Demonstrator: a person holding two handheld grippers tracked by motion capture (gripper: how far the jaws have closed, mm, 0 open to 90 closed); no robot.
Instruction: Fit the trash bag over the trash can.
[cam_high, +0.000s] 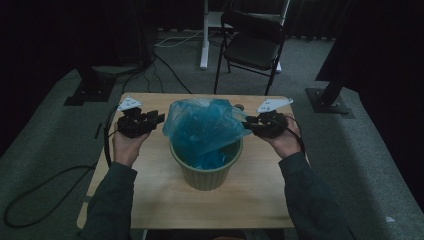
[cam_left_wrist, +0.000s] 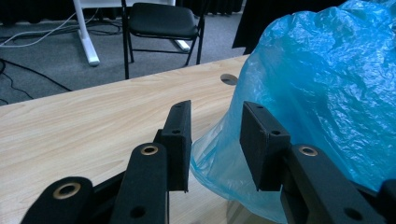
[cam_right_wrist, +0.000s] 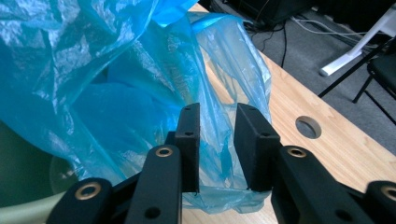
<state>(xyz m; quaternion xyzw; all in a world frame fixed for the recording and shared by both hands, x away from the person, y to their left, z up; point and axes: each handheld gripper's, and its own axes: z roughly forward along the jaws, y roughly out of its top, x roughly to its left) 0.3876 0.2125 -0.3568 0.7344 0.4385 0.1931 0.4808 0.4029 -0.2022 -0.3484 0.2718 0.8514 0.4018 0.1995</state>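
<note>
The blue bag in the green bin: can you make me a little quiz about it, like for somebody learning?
1. True or false: the blue bag sits in a green bin.
2. What does the bin stand on? A) the floor B) a wooden table C) a chair
3. In the right gripper view, what lies between the right tool's jaws?

Key:
1. True.
2. B.
3. A fold of the blue bag, with the jaws standing apart. The left tool is open beside the bag.
</note>
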